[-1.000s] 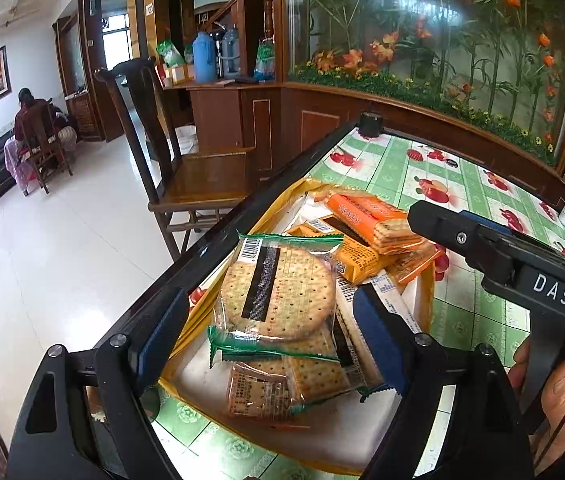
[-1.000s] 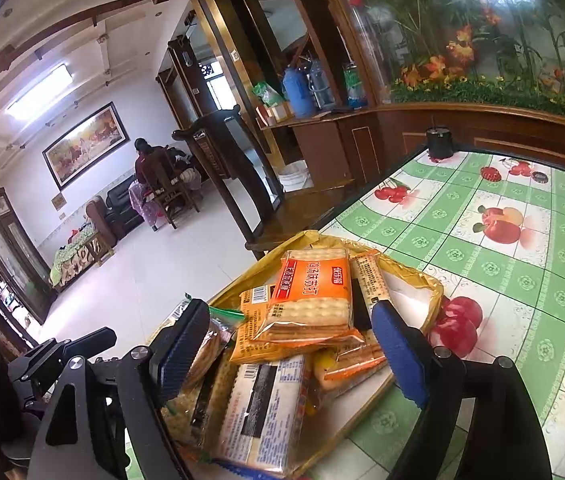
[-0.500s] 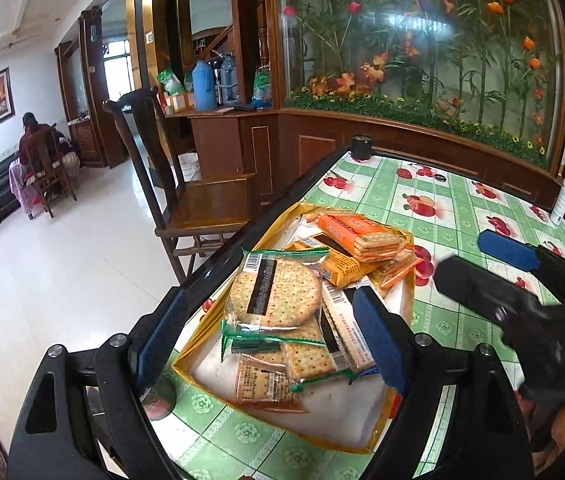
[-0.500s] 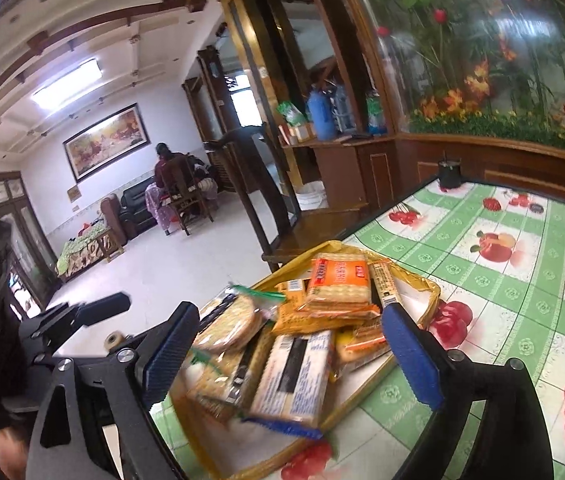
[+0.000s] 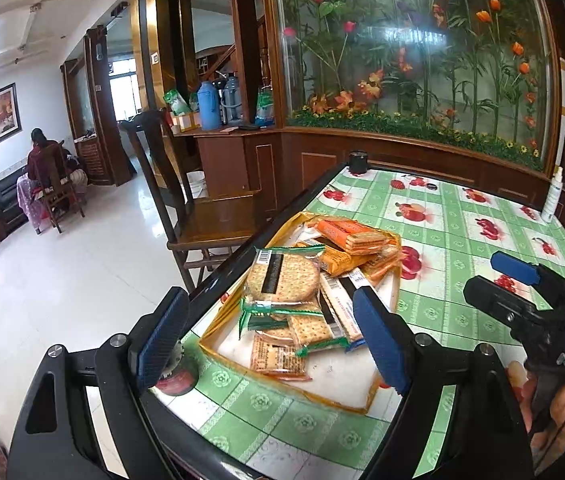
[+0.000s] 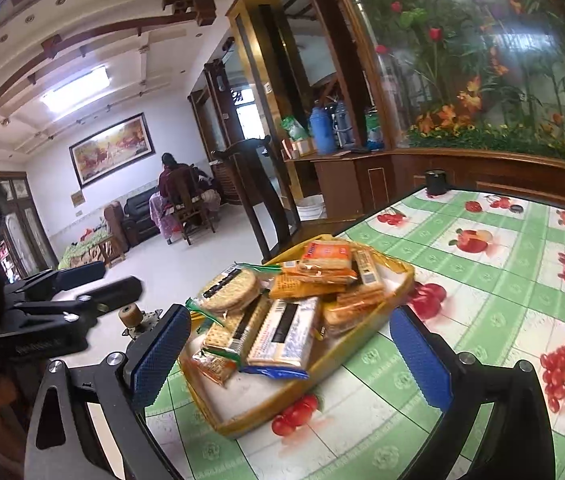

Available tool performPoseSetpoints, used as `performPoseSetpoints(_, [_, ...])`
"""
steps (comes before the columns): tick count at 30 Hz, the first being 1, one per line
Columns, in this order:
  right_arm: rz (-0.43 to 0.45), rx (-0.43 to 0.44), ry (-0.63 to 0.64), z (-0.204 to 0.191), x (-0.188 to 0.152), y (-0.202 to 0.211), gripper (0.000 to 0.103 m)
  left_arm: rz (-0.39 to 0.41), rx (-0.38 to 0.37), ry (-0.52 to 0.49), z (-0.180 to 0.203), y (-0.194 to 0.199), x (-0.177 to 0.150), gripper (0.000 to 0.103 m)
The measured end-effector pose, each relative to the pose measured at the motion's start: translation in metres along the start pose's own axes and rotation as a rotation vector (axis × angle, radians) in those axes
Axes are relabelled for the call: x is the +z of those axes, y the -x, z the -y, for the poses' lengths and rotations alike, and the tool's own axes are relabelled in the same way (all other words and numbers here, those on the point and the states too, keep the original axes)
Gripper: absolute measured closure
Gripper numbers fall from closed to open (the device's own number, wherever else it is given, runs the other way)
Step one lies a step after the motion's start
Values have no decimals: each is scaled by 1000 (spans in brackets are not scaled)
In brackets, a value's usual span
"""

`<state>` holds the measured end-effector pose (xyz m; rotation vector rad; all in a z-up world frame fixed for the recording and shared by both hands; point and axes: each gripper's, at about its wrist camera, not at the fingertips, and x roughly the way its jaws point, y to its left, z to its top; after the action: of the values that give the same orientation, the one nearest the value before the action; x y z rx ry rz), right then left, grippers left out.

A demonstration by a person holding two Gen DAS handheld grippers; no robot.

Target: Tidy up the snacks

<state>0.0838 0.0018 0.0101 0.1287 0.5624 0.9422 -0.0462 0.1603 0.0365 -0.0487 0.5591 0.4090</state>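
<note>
A yellow-rimmed tray [image 5: 218, 354] sits near the table's left edge, piled with several cracker packs. A round cracker pack [image 5: 282, 278] lies on top, orange packs [image 5: 352, 236] behind it. My left gripper [image 5: 270, 340] is open and empty, held back above the tray's near end. My right gripper [image 6: 290, 354] is open and empty, also back from the tray [image 6: 362, 330]; a white and blue pack [image 6: 282, 334] lies nearest it. The right gripper also shows in the left wrist view [image 5: 522, 280], and the left gripper in the right wrist view [image 6: 82, 280].
The table [image 5: 442, 216] has a green checked cloth with fruit prints. A small red-lidded jar [image 5: 176, 380] stands at the near left corner. A dark cup [image 5: 358, 160] is at the far corner, a white bottle [image 5: 552, 196] at the far right. A wooden chair [image 5: 202, 216] stands left of the table.
Both grippers have pulled back and up from the tray, so the snack pile looks smaller. The right gripper has drawn away to the right. The packs have not moved.
</note>
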Motion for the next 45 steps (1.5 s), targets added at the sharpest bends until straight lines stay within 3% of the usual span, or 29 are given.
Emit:
performPoseSetpoints(6, [9, 19, -8, 3, -6, 14, 1, 18, -7, -10, 0, 14, -6, 18])
performPoseSetpoints(8, [11, 31, 12, 0, -9, 18, 1, 30, 22, -38, 4, 18, -10, 18])
performPoseSetpoints(20, [-22, 99, 211, -46, -26, 26, 1, 52, 59, -112, 16, 38, -29, 18])
performPoseSetpoints(25, [-28, 107, 271, -59, -32, 27, 1, 39, 40, -101, 14, 41, -33, 18])
performPoseSetpoints(45, [-27, 114, 298, -61, -38, 30, 1, 27, 33, -54, 4, 51, -38, 18])
